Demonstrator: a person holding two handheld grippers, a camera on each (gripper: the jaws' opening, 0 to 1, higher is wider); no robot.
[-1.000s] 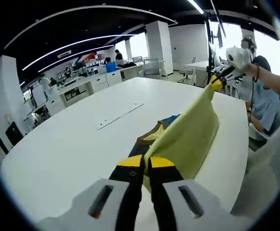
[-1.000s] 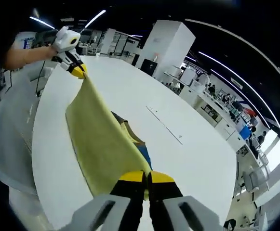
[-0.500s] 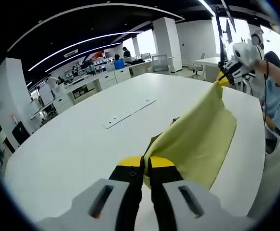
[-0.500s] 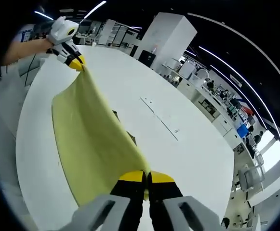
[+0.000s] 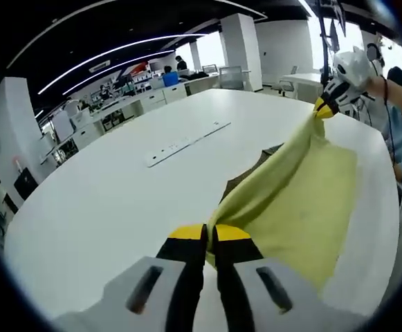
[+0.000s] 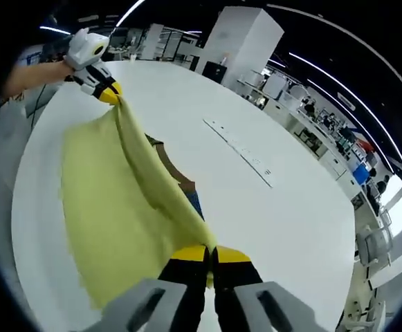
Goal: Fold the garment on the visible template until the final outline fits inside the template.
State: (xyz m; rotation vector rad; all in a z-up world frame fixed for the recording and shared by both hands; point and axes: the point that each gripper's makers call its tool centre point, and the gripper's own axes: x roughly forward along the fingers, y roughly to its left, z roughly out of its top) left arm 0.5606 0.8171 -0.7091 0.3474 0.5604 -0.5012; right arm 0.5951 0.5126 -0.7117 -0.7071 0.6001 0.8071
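A yellow-green garment (image 5: 294,190) hangs stretched between both grippers above the white table (image 5: 104,200). My left gripper (image 5: 209,235) is shut on one corner of it in the left gripper view. At the upper right of that view, the right gripper (image 5: 323,109) pinches the far corner. In the right gripper view my right gripper (image 6: 209,254) is shut on the garment (image 6: 111,200), and the left gripper (image 6: 108,92) holds the other corner at upper left. A dark template (image 6: 180,181) with a blue part lies on the table, mostly hidden under the cloth.
A long flat strip (image 5: 187,143) is set into the tabletop beyond the garment. A person's hand (image 5: 384,86) and sleeve show at the right of the left gripper view. Desks, chairs and pillars stand behind the table.
The garment has been lifted and swung outward, its lower edge now hanging past the near table side. It hides more of the dark template. Both grippers kept their hold.
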